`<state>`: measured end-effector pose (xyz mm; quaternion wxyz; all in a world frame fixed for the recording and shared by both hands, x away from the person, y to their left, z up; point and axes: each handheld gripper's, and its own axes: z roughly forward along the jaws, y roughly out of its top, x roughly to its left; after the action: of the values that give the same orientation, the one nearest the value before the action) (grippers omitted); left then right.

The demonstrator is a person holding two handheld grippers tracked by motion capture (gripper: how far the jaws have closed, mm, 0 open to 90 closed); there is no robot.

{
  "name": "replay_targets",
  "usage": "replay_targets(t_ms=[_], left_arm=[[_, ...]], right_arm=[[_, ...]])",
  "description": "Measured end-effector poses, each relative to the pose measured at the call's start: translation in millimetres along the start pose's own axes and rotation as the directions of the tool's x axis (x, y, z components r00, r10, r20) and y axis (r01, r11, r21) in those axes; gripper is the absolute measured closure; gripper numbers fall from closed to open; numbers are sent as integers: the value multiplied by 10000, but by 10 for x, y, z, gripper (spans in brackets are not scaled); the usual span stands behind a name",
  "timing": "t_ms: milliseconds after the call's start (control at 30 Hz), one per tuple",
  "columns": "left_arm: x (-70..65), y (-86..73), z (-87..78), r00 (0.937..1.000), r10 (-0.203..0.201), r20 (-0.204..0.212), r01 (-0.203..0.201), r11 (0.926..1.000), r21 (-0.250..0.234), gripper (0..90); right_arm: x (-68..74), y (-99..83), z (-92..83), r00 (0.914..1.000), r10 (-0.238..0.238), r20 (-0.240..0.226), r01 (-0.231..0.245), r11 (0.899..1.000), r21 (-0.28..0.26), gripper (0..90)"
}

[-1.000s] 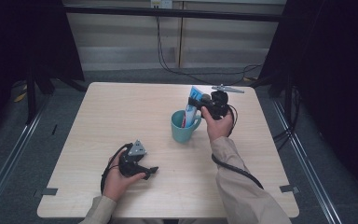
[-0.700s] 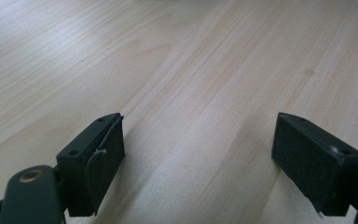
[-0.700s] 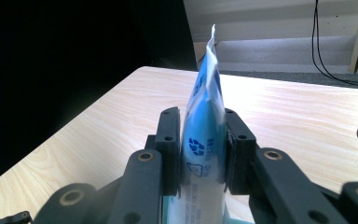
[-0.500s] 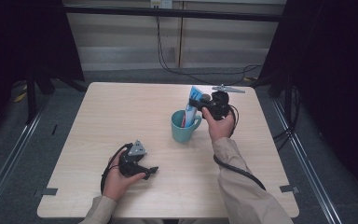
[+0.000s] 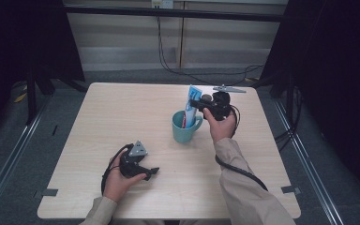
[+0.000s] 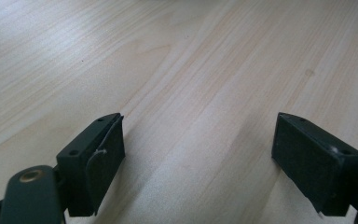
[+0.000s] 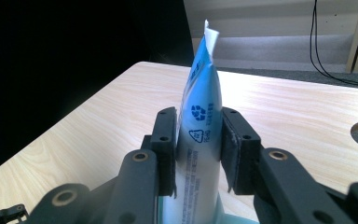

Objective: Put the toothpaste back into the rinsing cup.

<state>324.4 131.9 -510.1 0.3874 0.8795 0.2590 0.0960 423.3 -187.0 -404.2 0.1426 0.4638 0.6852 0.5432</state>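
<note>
Nearest me, well this side of the mug (image 5: 185, 127), the left gripper (image 5: 151, 171) rests low on the bench (image 5: 122, 108) in the person's hand, its fingers (image 6: 93, 163) spread wide with only bare wood between them. The teal mug stands near the middle of the bench. Just beyond the mug, the right gripper (image 5: 196, 104) has its fingers (image 7: 165, 140) pressed against both sides of a blue-and-white tube (image 7: 200, 121), which stands upright with its lower end down inside the mug.
</note>
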Motion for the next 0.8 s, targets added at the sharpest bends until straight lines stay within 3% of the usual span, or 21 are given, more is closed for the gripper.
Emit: replay_targets(t_ms=[467,800], left_arm=[[0,1,1,10000,-3,0,3,10000,3,168],[0,1,1,10000,-9,4,9,10000,0,167]], right_arm=[[39,10,26,9999,-131,-77,132,9998,169,636],[40,2,13,9997,-78,-213,84,9995,306,513]])
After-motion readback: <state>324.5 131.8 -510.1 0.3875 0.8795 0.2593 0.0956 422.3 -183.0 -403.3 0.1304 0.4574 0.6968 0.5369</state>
